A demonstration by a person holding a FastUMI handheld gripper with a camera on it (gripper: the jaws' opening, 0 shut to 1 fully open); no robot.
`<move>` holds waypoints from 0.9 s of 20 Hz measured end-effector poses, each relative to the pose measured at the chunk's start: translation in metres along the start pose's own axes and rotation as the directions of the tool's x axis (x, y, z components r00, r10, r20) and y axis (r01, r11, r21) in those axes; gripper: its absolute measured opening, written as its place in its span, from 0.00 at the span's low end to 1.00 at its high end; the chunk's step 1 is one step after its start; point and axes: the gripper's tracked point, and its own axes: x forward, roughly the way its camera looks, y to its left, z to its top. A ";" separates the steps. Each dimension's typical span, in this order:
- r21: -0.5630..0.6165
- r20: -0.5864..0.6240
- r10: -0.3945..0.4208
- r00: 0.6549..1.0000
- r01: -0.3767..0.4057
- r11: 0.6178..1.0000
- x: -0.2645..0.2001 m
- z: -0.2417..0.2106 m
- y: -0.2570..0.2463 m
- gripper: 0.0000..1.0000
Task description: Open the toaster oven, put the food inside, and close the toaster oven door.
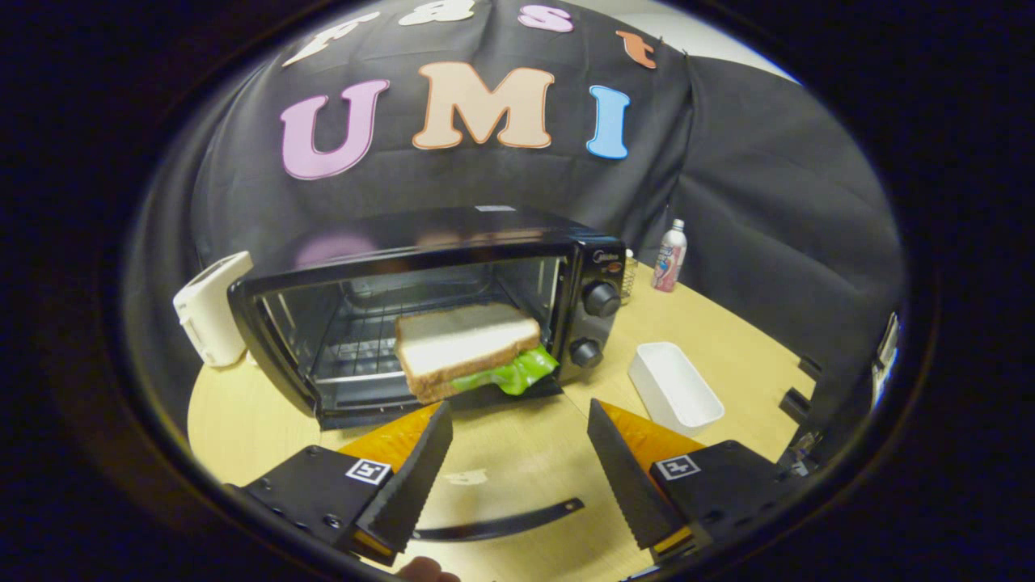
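A black toaster oven (420, 250) stands on the wooden table (728, 339) with its door (356, 416) folded down flat toward me. A sandwich (465, 339) of white bread with a green leaf hanging from its right side lies in the oven's mouth, on the wire rack, its front edge over the lowered door. My gripper (519, 408) is open, a short way back from the door, and nothing is between its fingers. The sandwich lies beyond the fingertips, slightly toward the left finger.
Two knobs (601, 299) sit on the oven's right panel. A white toaster (212, 307) stands left of the oven. A white rectangular tray (675, 386) lies ahead of the right finger, a spray bottle (669, 256) farther back. A dark curved strip (501, 525) lies on the table between the fingers.
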 end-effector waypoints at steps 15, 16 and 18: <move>-0.074 -0.263 0.162 0.951 -0.187 0.980 -0.044 -0.121 0.011 1.00; -0.079 -0.270 0.176 0.947 -0.204 0.976 -0.043 -0.124 0.015 1.00; -0.094 -0.284 0.194 0.939 -0.229 0.969 -0.037 -0.132 0.020 1.00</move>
